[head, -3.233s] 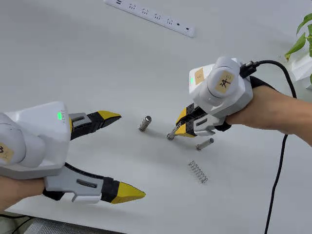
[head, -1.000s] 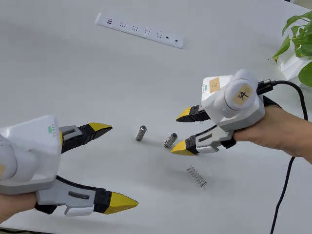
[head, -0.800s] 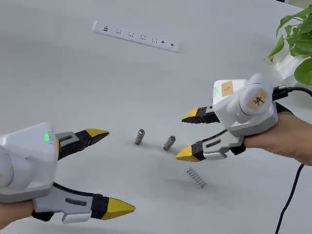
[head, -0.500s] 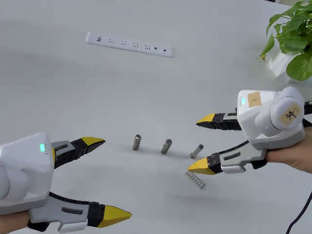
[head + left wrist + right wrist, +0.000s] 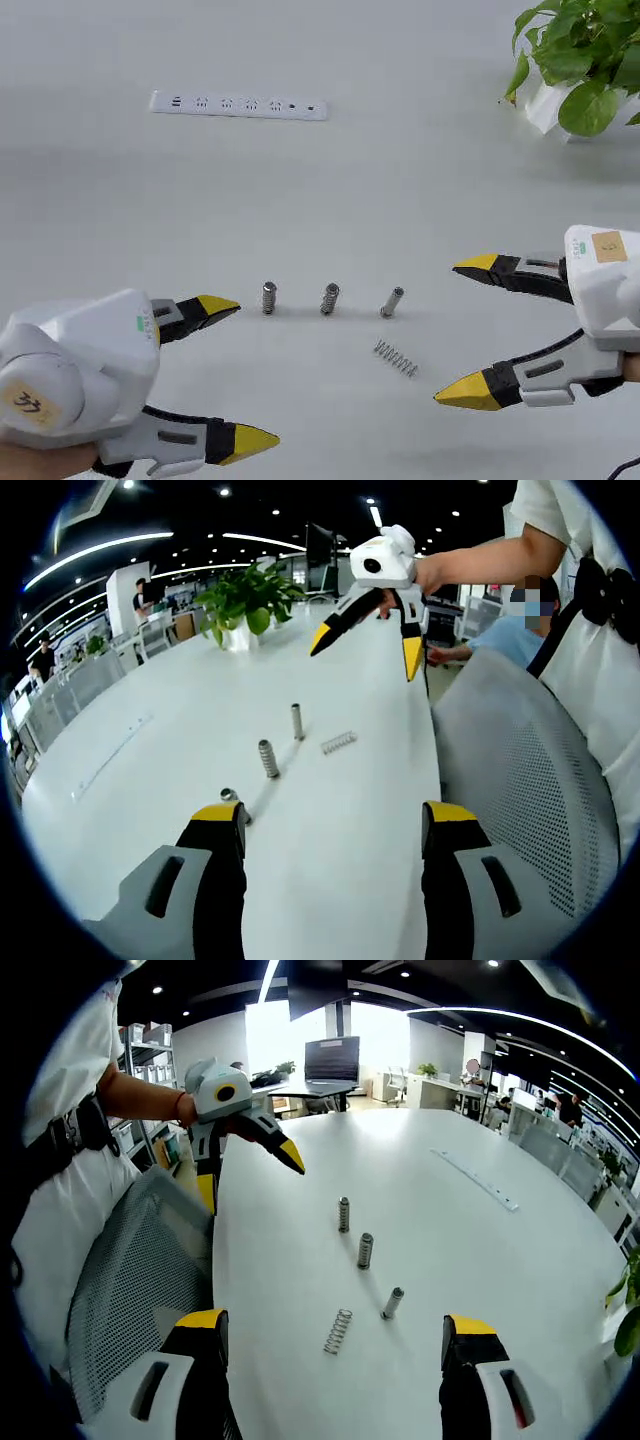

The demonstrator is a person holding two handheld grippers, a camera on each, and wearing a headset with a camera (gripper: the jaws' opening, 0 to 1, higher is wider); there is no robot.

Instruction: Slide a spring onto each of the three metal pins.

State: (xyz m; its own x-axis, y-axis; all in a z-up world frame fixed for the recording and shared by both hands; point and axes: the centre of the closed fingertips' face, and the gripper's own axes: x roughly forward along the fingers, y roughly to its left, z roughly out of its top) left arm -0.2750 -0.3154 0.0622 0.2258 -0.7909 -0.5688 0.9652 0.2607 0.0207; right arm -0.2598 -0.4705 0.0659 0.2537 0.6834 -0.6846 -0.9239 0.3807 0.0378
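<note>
Your left gripper [image 5: 255,371] hovers at the near left with its yellow-tipped jaws spread wide and nothing between them. Your right gripper [image 5: 449,332] hangs at the right, just as wide and just as empty. On the white table [image 5: 150,200] three pins stand in a row. The left silver metal pin [image 5: 269,297] and the middle silver metal pin [image 5: 330,298] already wear coils, while the bare silver metal pin [image 5: 392,301] stands at the right end. The loose silver wire spring [image 5: 396,358] lies flat just on the near side of that bare pin, apart from it, and closer to your right gripper than to your left. By the look of it, one spring is left to fit. Pinch that thin coil too hard and it will likely squash or flick away across the smooth top. Come in low with jaws this wide and a tip could clip the bare pin or its neighbour, which look free-standing and easy to topple. Offer the coil tilted and its end will probably catch on the pin's top rather than slide down
</note>
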